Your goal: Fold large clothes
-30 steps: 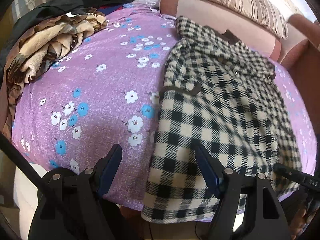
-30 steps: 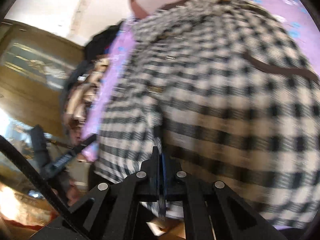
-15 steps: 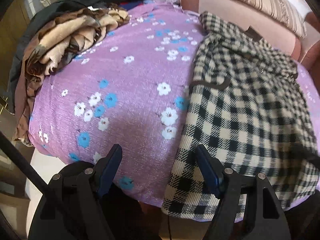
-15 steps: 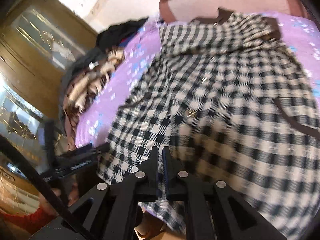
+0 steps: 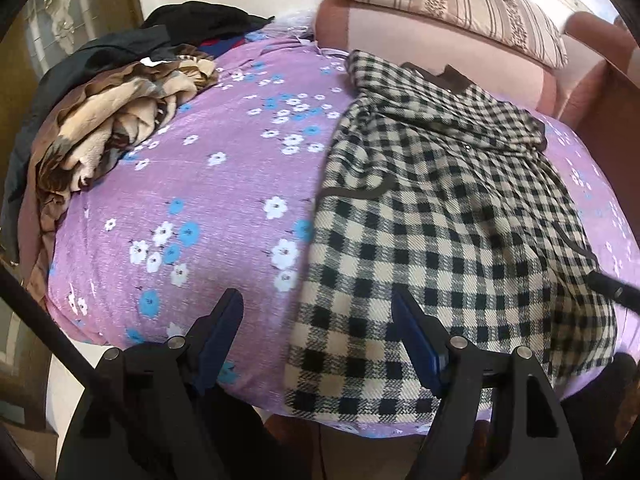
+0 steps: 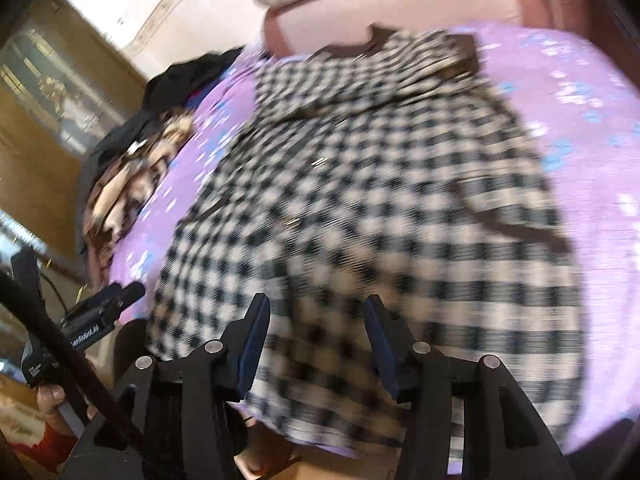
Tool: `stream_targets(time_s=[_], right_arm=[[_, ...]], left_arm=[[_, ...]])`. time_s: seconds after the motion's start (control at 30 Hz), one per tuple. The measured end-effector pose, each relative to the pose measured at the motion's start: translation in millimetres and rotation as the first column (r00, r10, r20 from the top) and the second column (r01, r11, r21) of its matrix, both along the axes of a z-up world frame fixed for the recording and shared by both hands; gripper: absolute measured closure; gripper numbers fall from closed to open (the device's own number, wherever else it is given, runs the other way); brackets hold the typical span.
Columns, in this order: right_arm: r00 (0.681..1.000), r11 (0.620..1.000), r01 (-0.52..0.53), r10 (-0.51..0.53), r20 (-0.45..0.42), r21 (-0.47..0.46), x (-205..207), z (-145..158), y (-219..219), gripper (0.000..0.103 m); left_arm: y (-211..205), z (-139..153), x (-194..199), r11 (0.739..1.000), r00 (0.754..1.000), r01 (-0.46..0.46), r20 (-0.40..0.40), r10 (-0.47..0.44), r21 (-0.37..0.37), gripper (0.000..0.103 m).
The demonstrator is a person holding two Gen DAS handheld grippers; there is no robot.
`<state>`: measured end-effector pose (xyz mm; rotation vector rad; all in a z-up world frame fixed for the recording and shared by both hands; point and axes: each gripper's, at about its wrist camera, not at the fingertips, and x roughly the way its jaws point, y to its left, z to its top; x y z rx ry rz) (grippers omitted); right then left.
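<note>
Checked coat (image 5: 440,208) flat on purple bedspread (image 5: 224,184); both tools apart, right tool (image 6: 316,344) just released, seemingly empty.

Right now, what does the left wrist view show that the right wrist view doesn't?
Only the left wrist view shows the striped pillow sharply and the left gripper open above the near edge of the purple sheet.

Only the right wrist view shows a hand on the other handle, and the right gripper, whose jaws have just opened, nothing between them.

Both show the checked coat spread on the sheet and the clothes pile beyond its left side.
</note>
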<state>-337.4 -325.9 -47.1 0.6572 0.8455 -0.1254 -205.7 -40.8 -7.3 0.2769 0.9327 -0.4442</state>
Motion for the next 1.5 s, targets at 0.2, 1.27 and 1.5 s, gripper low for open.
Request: stream_targets(time_s=[0.2, 1.27, 1.5], right_arm=[[0.988, 0.988, 0.152, -0.152, -0.007, 0.003, -38.3, -4.9, -48.9, 0.048], [0.946, 0.895, 0.289, -0.322, 0.044, 0.338, -90.7, -65.0, -139.7, 0.028], [0.964, 0.828, 0.109, -0.224, 0.146, 0.549, -83.8, -84.6, -120.2, 0.029]], left_arm=[[-2.9, -6.3, 0.2, 1.000, 1.000, 0.007, -0.030, -0.007, 0.004, 0.027], [1.9, -61.7, 69.3, 0.891, 0.878, 0.054, -0.403, -0.258, -0.452, 0.022], [3.6, -59.6, 32.1, 0.870, 0.860, 0.105, -0.396, -0.323, -0.482, 0.026]])
